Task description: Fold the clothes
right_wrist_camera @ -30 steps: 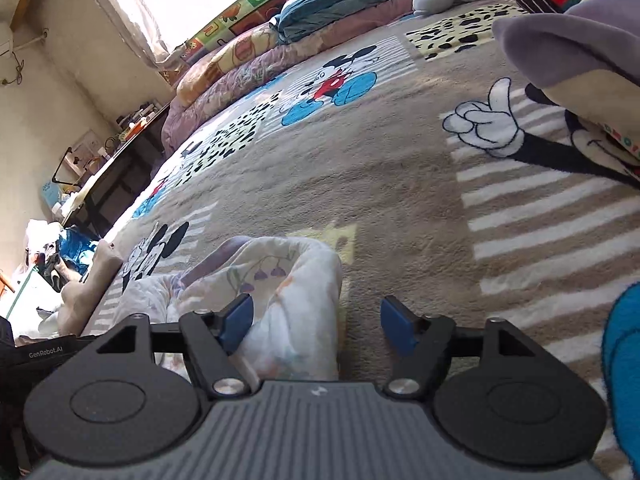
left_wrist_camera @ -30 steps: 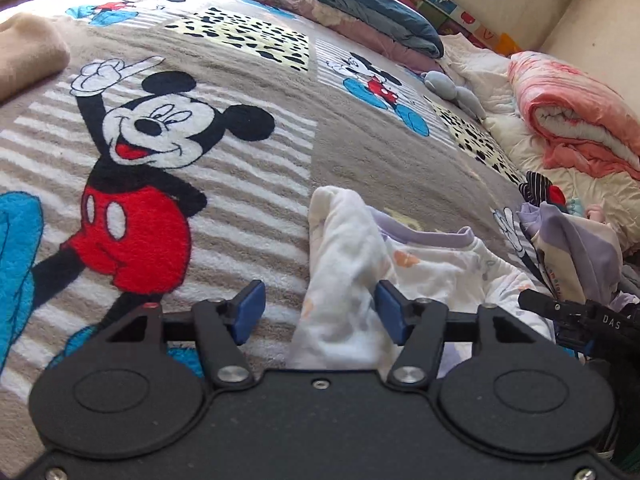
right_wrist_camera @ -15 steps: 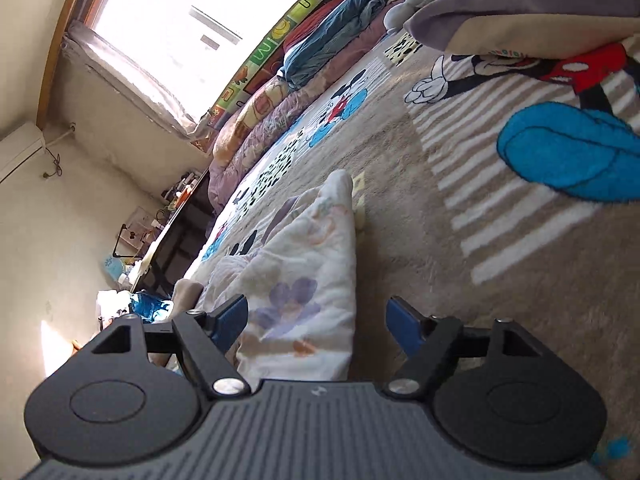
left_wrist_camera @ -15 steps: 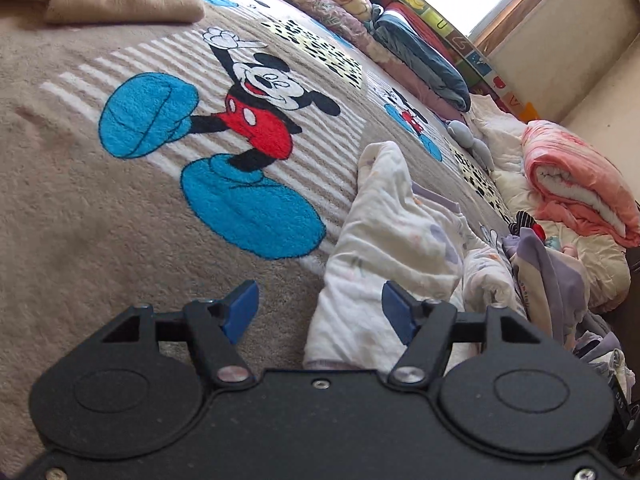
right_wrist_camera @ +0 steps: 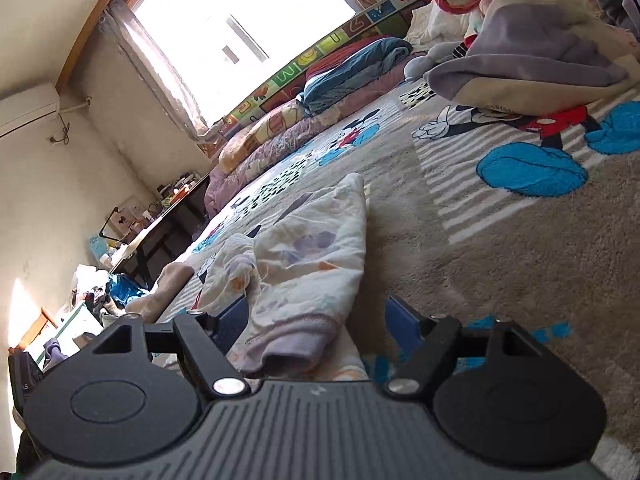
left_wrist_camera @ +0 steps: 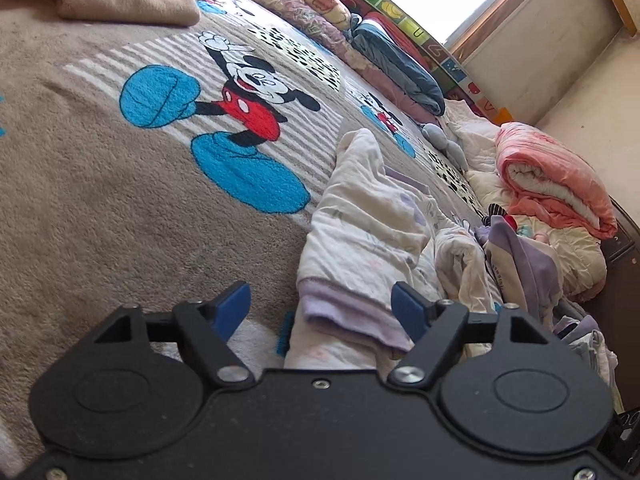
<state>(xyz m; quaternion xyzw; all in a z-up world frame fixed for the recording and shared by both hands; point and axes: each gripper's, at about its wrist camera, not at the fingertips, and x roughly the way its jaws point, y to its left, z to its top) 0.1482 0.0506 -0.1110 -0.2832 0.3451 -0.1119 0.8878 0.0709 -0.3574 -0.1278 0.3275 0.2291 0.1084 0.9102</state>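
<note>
Cream floral cotton pyjama garment with lilac ribbed cuffs (left_wrist_camera: 372, 224) lies crumpled on the brown plush Mickey Mouse blanket (left_wrist_camera: 100, 200), just beside the blanket's big blue shoe print, on its window-facing side. One lilac cuff (left_wrist_camera: 344, 316) rests between the blue-padded fingers (left_wrist_camera: 232, 304) of the left gripper (left_wrist_camera: 322, 306), whose tongs stand wide apart, touching no cloth. From the other side, the right gripper (right_wrist_camera: 316, 320) also has its tongs spread apart, with another lilac cuff (right_wrist_camera: 292, 340) lying between them, nearer its left pad. Beyond the blanket's far edge sit a rolled pink quilt (left_wrist_camera: 556, 184) and a folded navy duvet (right_wrist_camera: 352, 64).
</note>
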